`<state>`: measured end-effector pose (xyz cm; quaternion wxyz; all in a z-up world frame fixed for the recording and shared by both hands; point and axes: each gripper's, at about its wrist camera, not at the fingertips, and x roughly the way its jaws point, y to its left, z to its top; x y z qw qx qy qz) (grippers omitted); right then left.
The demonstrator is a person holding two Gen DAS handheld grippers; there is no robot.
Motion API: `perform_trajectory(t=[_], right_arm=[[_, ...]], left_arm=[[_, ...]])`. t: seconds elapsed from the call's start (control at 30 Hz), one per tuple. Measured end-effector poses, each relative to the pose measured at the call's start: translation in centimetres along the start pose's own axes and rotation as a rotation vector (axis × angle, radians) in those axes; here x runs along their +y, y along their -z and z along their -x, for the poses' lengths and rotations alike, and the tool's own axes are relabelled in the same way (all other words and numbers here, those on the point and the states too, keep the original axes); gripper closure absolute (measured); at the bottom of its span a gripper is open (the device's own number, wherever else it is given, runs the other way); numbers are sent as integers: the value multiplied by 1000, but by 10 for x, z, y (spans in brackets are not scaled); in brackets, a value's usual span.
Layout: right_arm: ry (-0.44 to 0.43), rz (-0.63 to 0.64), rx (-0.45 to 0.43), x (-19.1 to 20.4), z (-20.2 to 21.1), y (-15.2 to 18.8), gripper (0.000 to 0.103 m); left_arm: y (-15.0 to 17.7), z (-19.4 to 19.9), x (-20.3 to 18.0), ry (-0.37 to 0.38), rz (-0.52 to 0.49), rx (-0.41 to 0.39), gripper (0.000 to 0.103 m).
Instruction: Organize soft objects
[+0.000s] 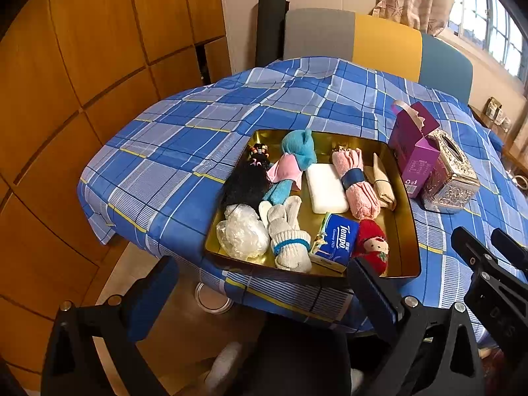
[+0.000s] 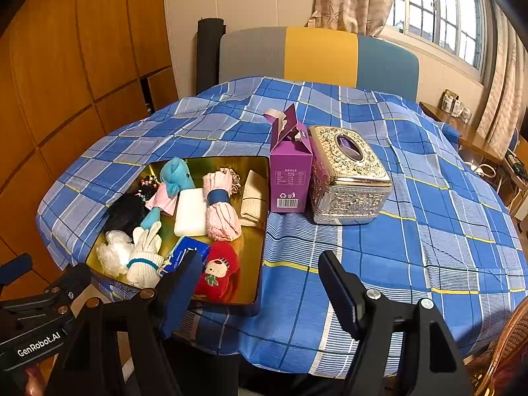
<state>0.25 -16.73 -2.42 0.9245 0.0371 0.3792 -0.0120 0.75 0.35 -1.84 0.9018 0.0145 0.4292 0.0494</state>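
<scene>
A gold tray (image 1: 404,227) (image 2: 257,231) sits on the blue plaid tablecloth (image 1: 184,161) (image 2: 396,241), near its front edge. It holds soft items: a blue plush toy (image 1: 297,150) (image 2: 176,175), a pink rolled towel (image 1: 358,184) (image 2: 222,208), white gloves (image 1: 287,234) (image 2: 145,254), a red sock (image 1: 374,246) (image 2: 217,270), a Tempo tissue pack (image 1: 338,241) (image 2: 189,250), a white pad (image 1: 325,188) (image 2: 191,211), a plastic bag (image 1: 242,231) (image 2: 112,254), a black item (image 1: 246,183). My left gripper (image 1: 260,283) is open and empty before the tray. My right gripper (image 2: 257,274) is open and empty at the tray's near right corner.
A purple carton (image 1: 414,155) (image 2: 290,168) and a silver tissue box (image 1: 450,178) (image 2: 349,175) stand right of the tray. A multicolour chair (image 1: 356,39) (image 2: 316,56) is behind the table. A wooden wall (image 1: 66,99) is on the left. A window (image 2: 442,10) is at the right.
</scene>
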Motion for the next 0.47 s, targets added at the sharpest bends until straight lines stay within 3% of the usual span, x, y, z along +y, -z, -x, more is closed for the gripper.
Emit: perform_trajectory(t=[0.47], right_arm=[[1, -3, 10, -1, -2, 1, 29]], left_arm=[[1, -3, 0, -4, -9, -1, 0]])
